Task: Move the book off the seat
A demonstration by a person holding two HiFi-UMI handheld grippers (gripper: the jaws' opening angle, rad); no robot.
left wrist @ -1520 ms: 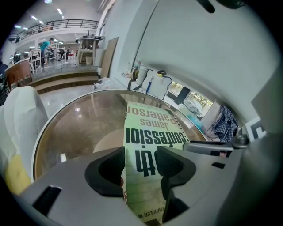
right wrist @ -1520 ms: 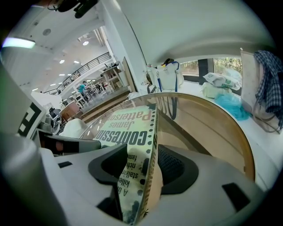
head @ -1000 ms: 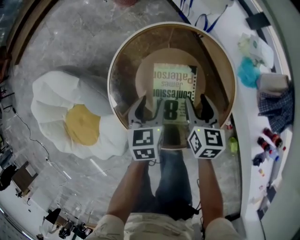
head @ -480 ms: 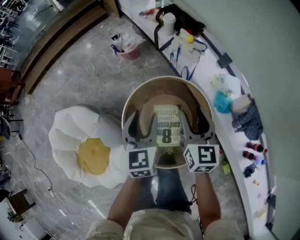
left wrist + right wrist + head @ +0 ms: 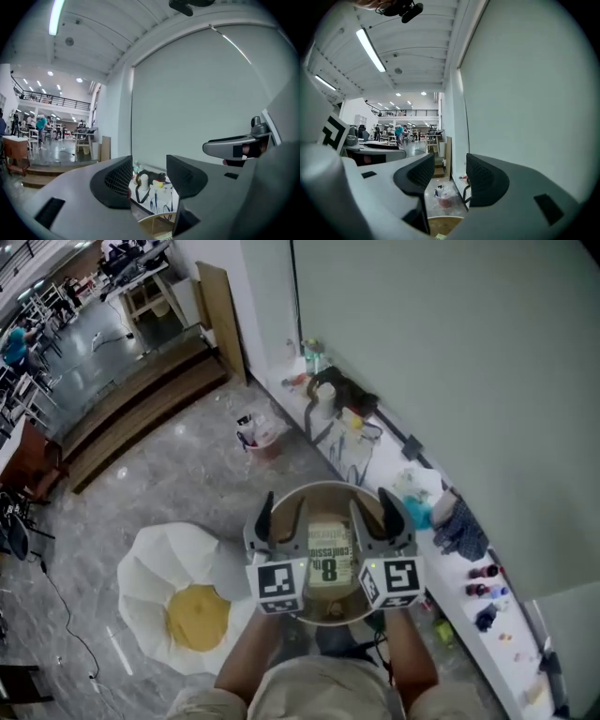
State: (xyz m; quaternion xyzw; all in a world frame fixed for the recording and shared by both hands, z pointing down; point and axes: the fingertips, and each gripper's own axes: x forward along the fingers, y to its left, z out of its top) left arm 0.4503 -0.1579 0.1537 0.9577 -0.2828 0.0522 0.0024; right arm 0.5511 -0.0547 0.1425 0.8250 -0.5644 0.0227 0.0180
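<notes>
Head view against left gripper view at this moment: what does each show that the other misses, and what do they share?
Head view only: the whole book lying on the round seat, and the egg-shaped cushion on the floor. Left gripper view only: a straight look between the left gripper jaws, which are apart with nothing between them, and a ceiling light. Both: the seat's rim, the cluttered white ledge and the right gripper.
</notes>
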